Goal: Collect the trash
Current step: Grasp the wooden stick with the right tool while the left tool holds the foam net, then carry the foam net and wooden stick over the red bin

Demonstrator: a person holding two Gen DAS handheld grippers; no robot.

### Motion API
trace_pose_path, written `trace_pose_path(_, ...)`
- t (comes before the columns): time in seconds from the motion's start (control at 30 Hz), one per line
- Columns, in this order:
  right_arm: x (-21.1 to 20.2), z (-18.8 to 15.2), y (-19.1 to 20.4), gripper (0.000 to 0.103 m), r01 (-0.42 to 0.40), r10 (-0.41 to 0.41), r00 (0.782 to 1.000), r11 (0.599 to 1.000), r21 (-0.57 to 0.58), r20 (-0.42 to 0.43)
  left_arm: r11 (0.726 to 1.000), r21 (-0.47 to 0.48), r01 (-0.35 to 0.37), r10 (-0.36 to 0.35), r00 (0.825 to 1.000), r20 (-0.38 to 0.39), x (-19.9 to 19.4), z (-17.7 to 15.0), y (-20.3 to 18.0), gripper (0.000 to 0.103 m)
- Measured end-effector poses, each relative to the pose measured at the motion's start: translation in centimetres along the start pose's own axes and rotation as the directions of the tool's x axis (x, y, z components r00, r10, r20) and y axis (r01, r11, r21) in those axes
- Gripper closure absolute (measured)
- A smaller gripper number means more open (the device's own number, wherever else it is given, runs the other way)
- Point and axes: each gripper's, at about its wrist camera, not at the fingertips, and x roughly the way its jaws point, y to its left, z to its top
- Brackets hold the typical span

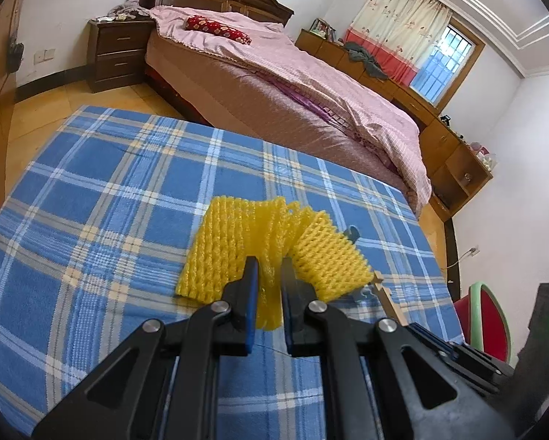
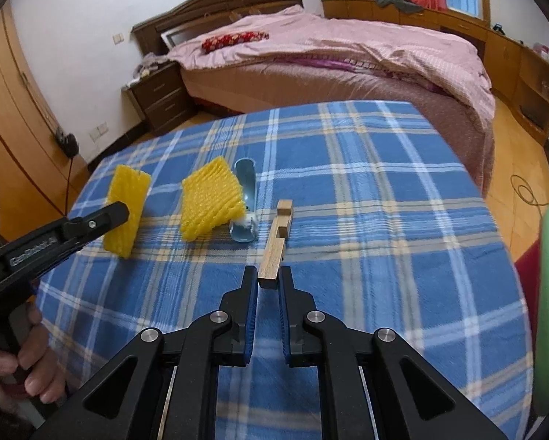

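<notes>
1. Clearly, the left gripper [image 1: 269, 267] is clamped on a yellow foam net [image 1: 215, 253], its two fingers pinching the near edge of the mesh sleeve.
2. Just right of that gripper a second yellow foam net [image 2: 210, 200] rests on the blue plaid tablecloth [image 2: 384, 183].
3. Beyond that net lies a pale blue plastic piece [image 2: 246, 187], touching its far edge.
4. The right gripper [image 2: 269, 275] has its jaws closed on the near end of a notched wooden strip [image 2: 274, 249], which points away from it.
5. Behind the table stands a bed with pink bedding [image 2: 348, 51].
</notes>
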Motion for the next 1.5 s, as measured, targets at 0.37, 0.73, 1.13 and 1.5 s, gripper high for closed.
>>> trace_pose_path(0.37,-6.5,-1.8,-3.1,0.093,-0.009,0.002,0.993,0.998,0.063,0.115,0.998,0.058,0.031,-0.031,0.999,0.003,-2.0,-0.5,-3.2,0.093)
trace_pose_path(0.73,-12.4,-3.9,-7.2,0.093,-0.003,-0.031,0.976,0.988,0.155,0.216,0.987,0.115,0.115,-0.115,0.993,-0.010,-6.1,-2.3,-7.5,0.093)
trace_pose_path(1.13,-18.2,-5.3,-11.3,0.093,0.009,-0.084,0.943,0.974,0.226,0.322,0.968,0.175,0.182,-0.174,0.983,-0.060,-7.5,-4.5,-12.8,0.093)
trace_pose_path(1.5,-21.1,-6.3,-14.6,0.093,0.013,-0.126,0.916,0.958,0.286,0.380,0.937,0.252,0.242,-0.221,0.969,-0.107,-7.2,-6.0,-17.9,0.093)
